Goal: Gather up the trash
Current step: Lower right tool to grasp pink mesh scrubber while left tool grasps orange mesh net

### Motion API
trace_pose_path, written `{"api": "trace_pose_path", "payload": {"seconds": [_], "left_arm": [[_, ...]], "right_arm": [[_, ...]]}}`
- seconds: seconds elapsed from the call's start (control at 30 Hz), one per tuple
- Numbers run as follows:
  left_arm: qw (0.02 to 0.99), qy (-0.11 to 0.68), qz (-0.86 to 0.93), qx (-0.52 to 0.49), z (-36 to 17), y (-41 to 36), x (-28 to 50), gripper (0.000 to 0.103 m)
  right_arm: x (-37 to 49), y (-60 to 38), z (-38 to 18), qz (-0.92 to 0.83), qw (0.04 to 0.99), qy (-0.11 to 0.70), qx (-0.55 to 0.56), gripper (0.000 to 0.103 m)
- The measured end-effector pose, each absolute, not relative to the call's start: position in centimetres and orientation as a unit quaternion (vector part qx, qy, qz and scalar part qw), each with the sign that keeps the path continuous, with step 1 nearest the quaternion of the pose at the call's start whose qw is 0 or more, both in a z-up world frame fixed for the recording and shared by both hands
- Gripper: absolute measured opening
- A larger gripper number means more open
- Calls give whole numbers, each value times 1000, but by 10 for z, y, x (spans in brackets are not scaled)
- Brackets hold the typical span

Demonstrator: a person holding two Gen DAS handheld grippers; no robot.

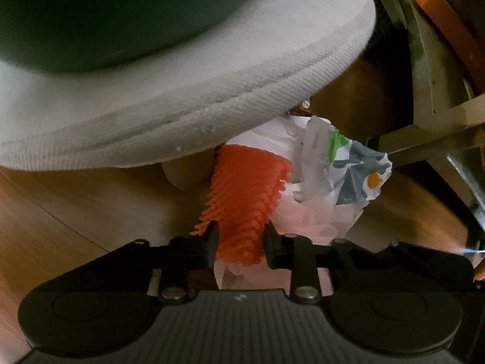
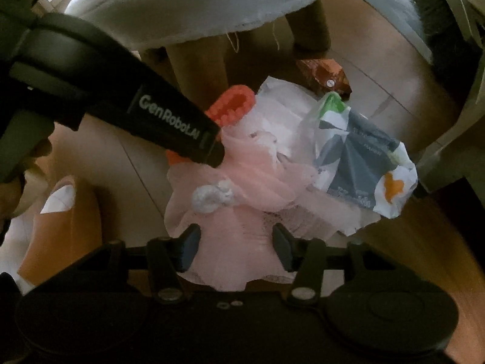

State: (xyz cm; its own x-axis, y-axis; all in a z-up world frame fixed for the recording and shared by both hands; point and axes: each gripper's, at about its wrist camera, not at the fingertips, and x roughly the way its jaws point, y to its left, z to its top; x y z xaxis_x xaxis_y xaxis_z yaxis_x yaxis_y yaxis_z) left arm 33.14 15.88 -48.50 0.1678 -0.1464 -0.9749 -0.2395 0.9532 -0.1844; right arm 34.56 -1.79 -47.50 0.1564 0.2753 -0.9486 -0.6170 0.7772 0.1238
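A pile of trash lies on the floor under a stool. My left gripper [image 1: 239,242] is shut on an orange foam fruit net [image 1: 245,194]; the net also shows in the right wrist view [image 2: 233,104], with the left gripper's body [image 2: 169,118] over it. A thin pink plastic bag [image 2: 242,188] lies in front of my right gripper [image 2: 236,242], which is open with the bag between its fingers. A crumpled grey-white wrapper with an orange spot [image 2: 360,154] [image 1: 354,166], white paper [image 2: 282,112] and a brown wrapper [image 2: 324,75] lie behind.
A stool with a white cushion [image 1: 151,115] [image 2: 197,6] and wooden legs [image 2: 200,63] stands over the pile. A metal chair base [image 1: 430,121] is at the right. An orange object [image 2: 63,221] lies at the left. The floor is wood.
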Motion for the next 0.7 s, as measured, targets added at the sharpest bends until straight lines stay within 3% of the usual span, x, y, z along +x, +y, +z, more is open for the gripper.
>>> {"api": "trace_pose_path", "payload": {"seconds": [0.03, 0.17, 0.43, 0.7], "left_arm": [[749, 644, 28, -153, -485, 159, 332, 20], [746, 648, 25, -153, -481, 161, 331, 12], [753, 641, -16, -145, -438, 169, 324, 10], [767, 631, -89, -69, -363, 150, 297, 10]], "right_arm": [[344, -17, -473, 301, 746, 575, -151, 21], [338, -16, -465, 299, 747, 572, -162, 7], [325, -35, -423, 291, 763, 560, -141, 4], [299, -52, -343, 283, 790, 530, -120, 3]]}}
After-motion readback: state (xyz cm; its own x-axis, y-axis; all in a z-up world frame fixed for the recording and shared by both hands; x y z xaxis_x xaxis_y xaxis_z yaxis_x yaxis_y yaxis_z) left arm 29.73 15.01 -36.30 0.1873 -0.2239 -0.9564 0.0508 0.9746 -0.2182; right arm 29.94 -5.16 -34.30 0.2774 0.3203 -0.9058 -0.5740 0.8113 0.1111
